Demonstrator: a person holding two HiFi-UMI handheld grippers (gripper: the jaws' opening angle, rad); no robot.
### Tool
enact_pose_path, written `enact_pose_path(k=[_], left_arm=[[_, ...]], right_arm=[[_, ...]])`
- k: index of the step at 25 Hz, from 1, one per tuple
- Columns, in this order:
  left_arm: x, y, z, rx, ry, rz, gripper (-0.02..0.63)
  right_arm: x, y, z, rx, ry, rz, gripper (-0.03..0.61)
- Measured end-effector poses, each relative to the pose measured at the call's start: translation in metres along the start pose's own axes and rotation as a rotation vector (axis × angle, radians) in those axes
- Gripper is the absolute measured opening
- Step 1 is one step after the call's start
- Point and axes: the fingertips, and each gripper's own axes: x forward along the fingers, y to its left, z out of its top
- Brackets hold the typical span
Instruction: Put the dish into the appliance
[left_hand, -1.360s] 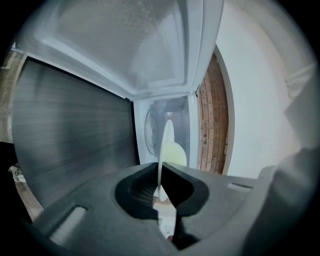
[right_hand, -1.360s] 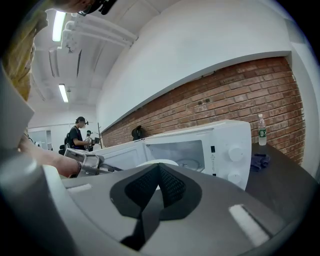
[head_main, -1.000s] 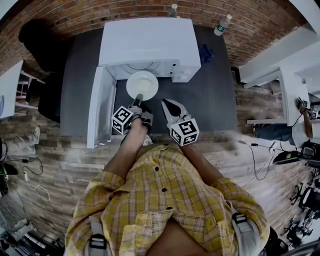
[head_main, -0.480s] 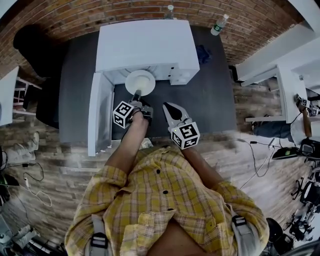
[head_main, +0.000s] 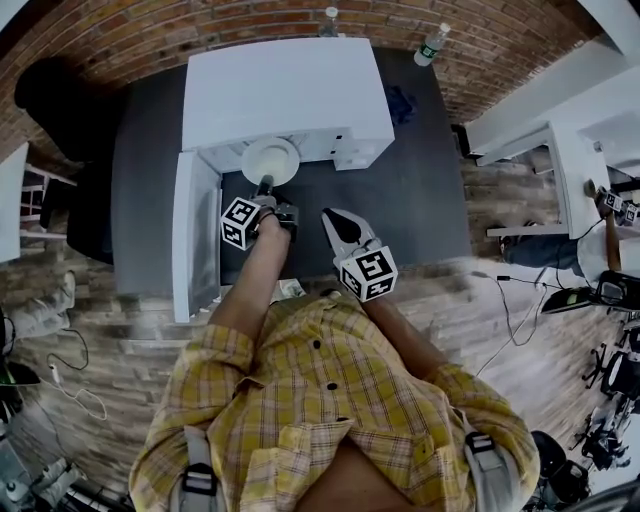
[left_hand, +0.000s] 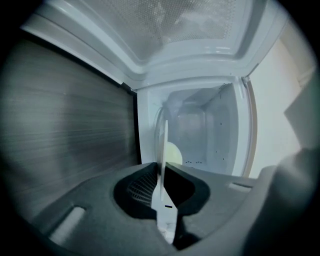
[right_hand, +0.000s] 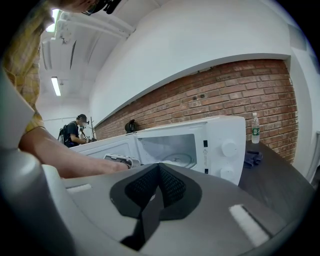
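Observation:
My left gripper (head_main: 266, 186) holds a white dish (head_main: 270, 160) by its near rim at the mouth of the white microwave (head_main: 285, 90). The far part of the dish is inside the opening. In the left gripper view the dish (left_hand: 162, 150) stands edge-on between the pads of the left gripper (left_hand: 162, 172), with the lit cavity (left_hand: 205, 130) straight ahead. Those jaws have just been opening a little, and the rim is still between them. My right gripper (head_main: 332, 218) is shut with nothing in it and hangs over the dark table (head_main: 410, 190), short of the microwave (right_hand: 200, 145).
The microwave's door (head_main: 195, 235) stands swung open on the left, close beside my left arm. A blue cloth (head_main: 400, 102) lies right of the microwave. Two bottles (head_main: 429, 45) (head_main: 329, 20) stand at the brick wall. A person (right_hand: 77, 130) stands far back.
My left gripper has carried the dish forward, from in front of the opening to partly inside it. The right gripper has stayed where it was.

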Motion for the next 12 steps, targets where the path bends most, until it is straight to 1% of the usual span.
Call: enact_pose_path(k=[5, 12], left_arm=[[0.011, 0.003, 0.003, -0.014, -0.004, 0.006, 0.029], [0.023, 0.008, 0.007, -0.040, -0.016, 0.036, 0.015]], right_arm=[[0.001, -0.005, -0.003, 0.005, 0.011, -0.009, 0.003], [0.004, -0.009, -0.004, 0.013, 0.019, -0.011, 0.003]])
